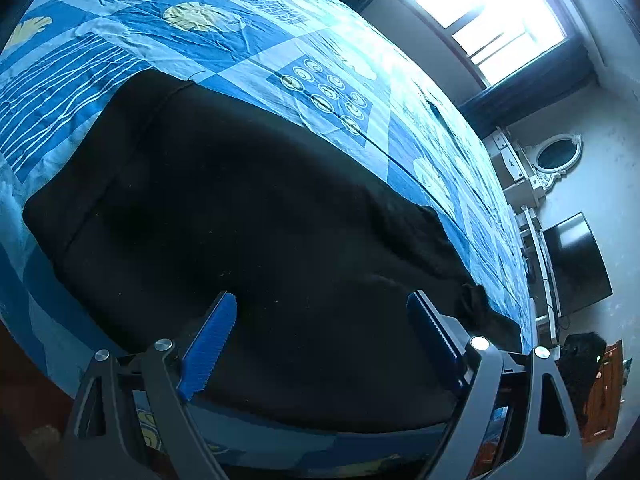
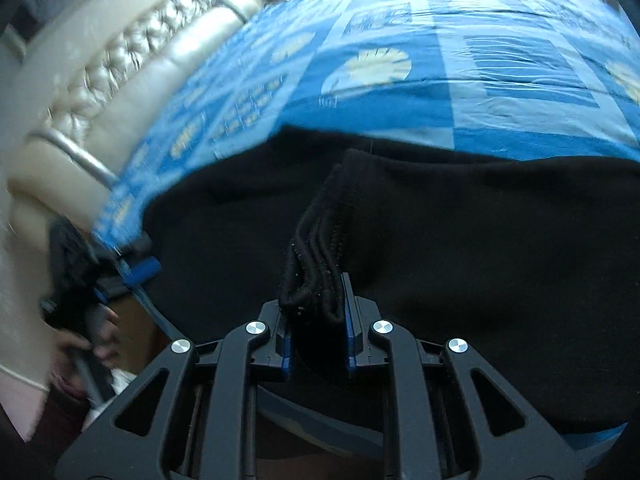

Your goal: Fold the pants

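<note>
Mid-fold: R gripper (image 2: 318, 300) clamped on bunched pants (image 2: 460, 260) hem, over bed (image 1: 248, 40) near edge. L gripper (image 1: 320, 320) wide, empty. Next, prob: lay hem flat, release.

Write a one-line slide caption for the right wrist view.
Right hand-held gripper pinches a bunched edge of the black pants over the blue patterned bedspread.
</note>
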Demonstrator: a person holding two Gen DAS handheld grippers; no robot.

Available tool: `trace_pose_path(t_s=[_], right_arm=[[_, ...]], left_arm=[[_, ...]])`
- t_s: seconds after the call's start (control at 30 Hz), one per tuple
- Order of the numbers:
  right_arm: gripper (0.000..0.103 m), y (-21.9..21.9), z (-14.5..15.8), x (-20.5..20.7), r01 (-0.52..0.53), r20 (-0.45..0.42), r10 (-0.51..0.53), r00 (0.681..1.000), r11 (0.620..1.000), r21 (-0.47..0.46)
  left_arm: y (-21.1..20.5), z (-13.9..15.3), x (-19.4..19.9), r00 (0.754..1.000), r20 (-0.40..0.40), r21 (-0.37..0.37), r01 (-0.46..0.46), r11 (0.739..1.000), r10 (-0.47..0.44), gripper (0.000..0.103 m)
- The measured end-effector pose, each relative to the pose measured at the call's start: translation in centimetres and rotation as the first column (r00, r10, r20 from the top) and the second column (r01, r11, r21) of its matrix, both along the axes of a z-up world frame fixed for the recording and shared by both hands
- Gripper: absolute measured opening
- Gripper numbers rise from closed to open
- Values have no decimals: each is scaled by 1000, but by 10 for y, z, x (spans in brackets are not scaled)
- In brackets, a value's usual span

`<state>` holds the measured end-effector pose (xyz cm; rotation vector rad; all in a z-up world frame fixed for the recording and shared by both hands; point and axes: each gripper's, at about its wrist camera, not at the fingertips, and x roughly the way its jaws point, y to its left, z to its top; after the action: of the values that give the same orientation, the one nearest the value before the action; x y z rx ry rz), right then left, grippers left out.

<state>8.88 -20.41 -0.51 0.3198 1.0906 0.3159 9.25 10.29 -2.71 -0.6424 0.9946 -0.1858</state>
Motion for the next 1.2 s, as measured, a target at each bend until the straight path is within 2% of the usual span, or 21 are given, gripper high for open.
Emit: trace_pose_path(t_s=[0.07,0.23,0.3,0.33,0.5,0.57,0.67,0.8,0.9,0.97,1.03,1.13,1.2], right_arm=[[21,9,-4,-3,-26,0,26,1000,998,-59],[51,17,-13,-9,-34,-7,34,999,999,3],[53,20,-15,-11,-39,-12,39,999,999,32],[59,23,-15,-12,-46,-14,46,999,998,35],[73,35,-14,-17,-85,3,85,996,996,18],[73,32,-8,-19,-68,25,67,997,997,38],[73,27,5,-29,-52,66,44,997,992,115],[73,21,15,-49,-76,112,57,992,981,178],[73,13,9,-60,-65,105,41,994,969,238],[73,9,-1,-66,-47,83,25,996,959,281],[73,10,-14,-69,-39,50,24,998,948,316],[73,13,-24,-73,-29,31,20,999,945,326],[73,12,-25,-75,-25,37,13,999,942,335]], left_arm=[[0,0,0,1000,0,-1,-1,1000,1,86],[1,0,0,1000,0,-9,-3,1000,3,86],[2,0,0,1000,0,-10,-2,1000,2,86],[2,0,-1,1000,0,-10,-2,1000,2,86],[3,0,-1,1000,4,-21,0,1000,0,86],[5,2,-1,1000,9,-26,0,1000,0,86],[13,11,-4,999,34,-26,-10,1000,11,86],[37,29,-6,997,70,-9,15,1000,-15,86],[68,35,-10,996,94,31,6,999,-9,86],[92,30,-11,998,66,65,-1,998,-3,86],[119,20,-12,999,49,63,-17,998,14,86],[151,-2,-10,999,3,-21,-52,998,52,86],[166,-17,-6,998,-20,-115,-58,992,56,86]])
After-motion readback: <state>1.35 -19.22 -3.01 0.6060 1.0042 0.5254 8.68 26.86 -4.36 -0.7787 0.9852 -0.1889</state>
